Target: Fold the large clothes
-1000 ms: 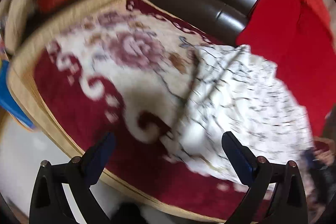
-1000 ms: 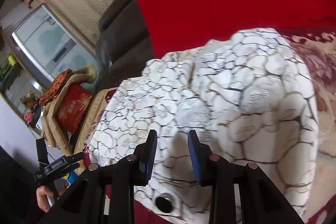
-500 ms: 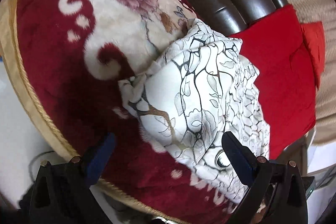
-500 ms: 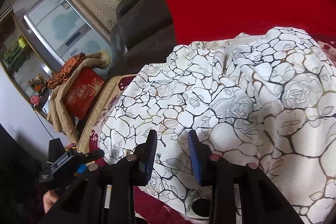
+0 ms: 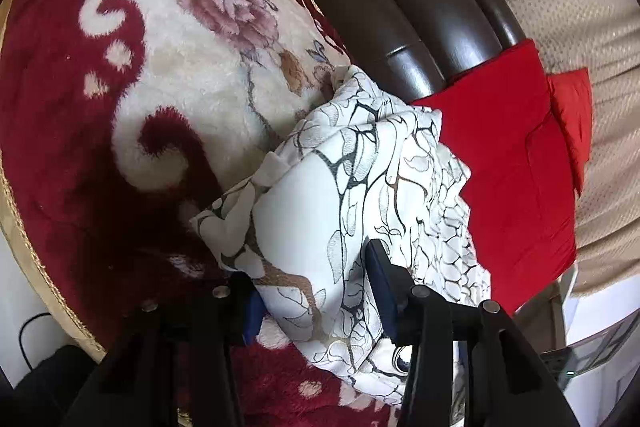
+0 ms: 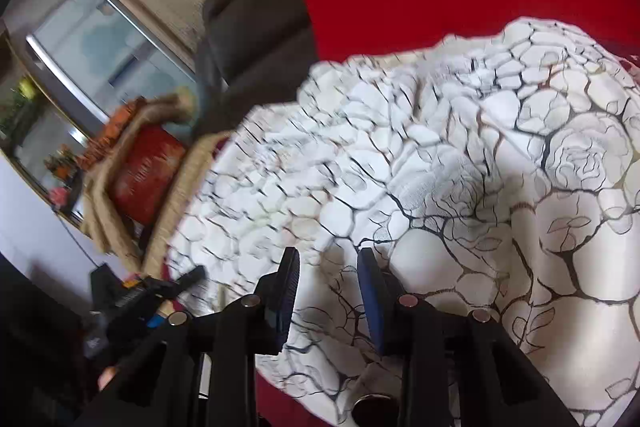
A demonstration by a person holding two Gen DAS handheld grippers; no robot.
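On floral sofa blanket (image 5: 168, 99), rose-print white garment (image 5: 360, 187) lying bunched, running away from left hand-held gripper (image 5: 316, 291), which is clamping near edge; right hand-held gripper (image 6: 328, 291) pinching fold, nearly closed.

Left tool (image 5: 316, 291) around white garment (image 5: 360, 187)

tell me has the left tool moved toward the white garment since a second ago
Yes. The left tool has closed in on the white patterned garment, its fingers now clamped on the near edge, and swung away from the floral blanket.
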